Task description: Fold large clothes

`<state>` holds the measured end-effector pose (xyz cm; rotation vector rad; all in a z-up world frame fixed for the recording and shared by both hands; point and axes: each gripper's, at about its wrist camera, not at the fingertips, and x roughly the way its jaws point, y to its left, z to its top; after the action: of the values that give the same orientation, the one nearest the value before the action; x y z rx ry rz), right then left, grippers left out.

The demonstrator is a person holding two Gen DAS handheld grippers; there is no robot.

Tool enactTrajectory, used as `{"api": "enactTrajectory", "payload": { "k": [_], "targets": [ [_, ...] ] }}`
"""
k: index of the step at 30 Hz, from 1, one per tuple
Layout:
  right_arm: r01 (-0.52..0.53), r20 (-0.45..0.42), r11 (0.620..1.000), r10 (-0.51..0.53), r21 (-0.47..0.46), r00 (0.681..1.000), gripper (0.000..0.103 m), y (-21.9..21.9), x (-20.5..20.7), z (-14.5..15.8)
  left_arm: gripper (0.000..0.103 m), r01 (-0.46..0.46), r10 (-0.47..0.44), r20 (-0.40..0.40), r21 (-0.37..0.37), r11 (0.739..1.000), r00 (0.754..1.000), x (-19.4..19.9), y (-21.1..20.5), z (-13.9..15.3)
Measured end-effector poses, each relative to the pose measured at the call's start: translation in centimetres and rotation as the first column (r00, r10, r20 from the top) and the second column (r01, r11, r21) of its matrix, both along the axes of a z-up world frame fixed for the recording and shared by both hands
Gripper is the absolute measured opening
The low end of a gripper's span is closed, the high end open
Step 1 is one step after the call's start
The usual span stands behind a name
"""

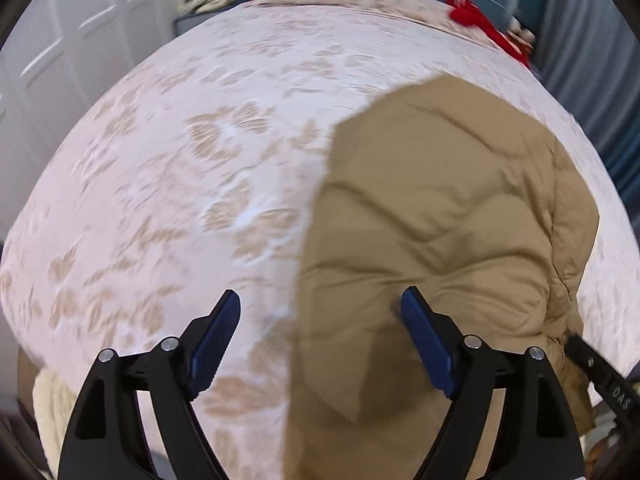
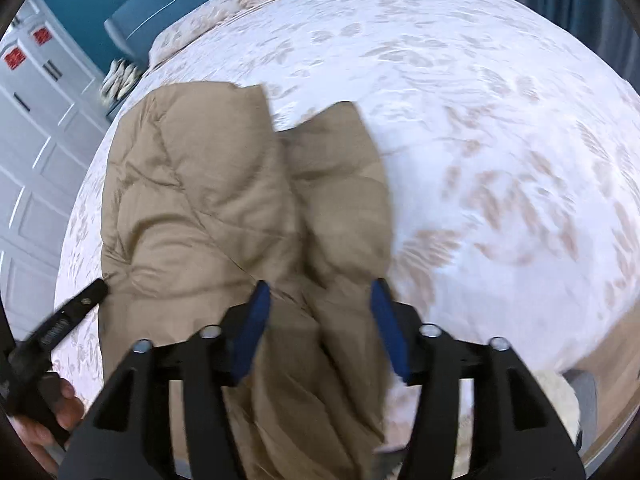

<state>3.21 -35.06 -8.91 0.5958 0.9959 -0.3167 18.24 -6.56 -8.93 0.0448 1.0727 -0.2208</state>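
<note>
A tan puffer jacket point(image 1: 440, 208) lies folded on the bed. In the left wrist view my left gripper point(image 1: 322, 298) hangs open above the jacket's left edge, its right finger over the fabric and its left finger over the bedspread. In the right wrist view the jacket point(image 2: 192, 200) stretches away from me, with a narrower folded part point(image 2: 340, 184) on its right. My right gripper point(image 2: 320, 287) is open above that near part, blue pads point(image 2: 250, 332) apart from the cloth. The left gripper's black body point(image 2: 76, 308) and a hand point(image 2: 60, 404) show at the jacket's left.
The bed's pale floral bedspread point(image 1: 180, 184) spreads wide on both sides of the jacket. A red item point(image 1: 476, 16) lies near the pillow end by the blue headboard point(image 2: 168, 12). White cabinet doors point(image 2: 28, 160) stand beside the bed. A cream fluffy thing point(image 1: 48, 408) is at the near edge.
</note>
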Motion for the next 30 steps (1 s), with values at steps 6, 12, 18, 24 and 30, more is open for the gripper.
{"api": "enactTrajectory", "payload": {
  "k": [6,12,18,24,30],
  "targets": [
    [0.03,-0.02,0.99,-0.028,0.139,0.999,0.074,-0.5,-2.4,-1.4,0.081,-0.002,-0.006,-0.097,-0.08,0.997,0.995,-0.9,2.1,-0.6],
    [0.039,-0.037,0.97,-0.031,0.241,0.999,0.081,0.8,-3.0,-4.1,0.086,-0.022,0.0,-0.145,-0.154,0.988,0.989,-1.3,3.0,-2.0],
    [0.06,0.012,0.912,-0.071,0.407,0.997,0.086,1.3,-3.3,-7.0,0.089,-0.047,-0.003,-0.181,-0.274,0.961,0.983,0.0,3.8,-3.5],
    [0.046,0.068,0.9,-0.083,0.433,0.994,0.089,1.6,-3.4,-8.0,0.092,-0.059,-0.049,-0.233,-0.435,0.898,0.971,1.6,3.9,-5.4],
    [-0.004,0.13,0.877,-0.067,0.48,0.989,0.062,1.5,-2.4,-8.4,0.097,-0.058,-0.134,-0.287,-0.574,0.817,0.949,2.8,2.5,-7.3]
  ]
}}
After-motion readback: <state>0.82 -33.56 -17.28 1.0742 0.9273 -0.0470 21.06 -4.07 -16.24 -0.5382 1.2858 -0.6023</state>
